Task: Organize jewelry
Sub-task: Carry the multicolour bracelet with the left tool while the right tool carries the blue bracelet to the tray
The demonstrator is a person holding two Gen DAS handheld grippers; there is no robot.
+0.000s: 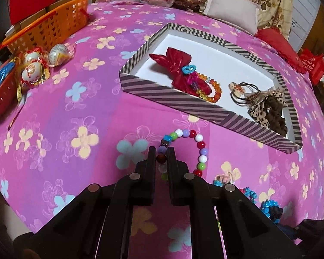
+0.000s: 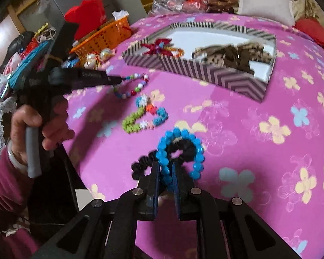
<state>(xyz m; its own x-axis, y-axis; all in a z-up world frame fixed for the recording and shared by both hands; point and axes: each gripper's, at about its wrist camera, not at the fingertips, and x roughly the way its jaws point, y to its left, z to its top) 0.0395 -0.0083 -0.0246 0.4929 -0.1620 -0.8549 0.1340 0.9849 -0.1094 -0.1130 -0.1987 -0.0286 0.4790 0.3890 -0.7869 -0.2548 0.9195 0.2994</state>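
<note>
My left gripper (image 1: 162, 151) is shut on a multicoloured bead bracelet (image 1: 195, 139) that rests on the pink flowered cloth; the bracelet also shows in the right wrist view (image 2: 132, 87), at the left gripper's tip (image 2: 118, 79). My right gripper (image 2: 164, 165) is shut on a blue bead bracelet (image 2: 183, 138) lying over a black scrunchie (image 2: 184, 145). A striped box (image 1: 175, 102) holds a red bow (image 1: 179, 64), an orange bead bracelet (image 1: 216, 90), hair ties and a leopard scrunchie (image 1: 267, 105). A green, white and blue bracelet (image 2: 144, 118) lies between the grippers.
An orange basket (image 1: 49, 28) stands at the far left, with wrapped egg-shaped items (image 1: 34, 69) and a red bowl (image 1: 0, 95) beside it. Pillows and bags crowd the far edge. Blue beads (image 1: 270, 207) lie at the lower right of the left wrist view.
</note>
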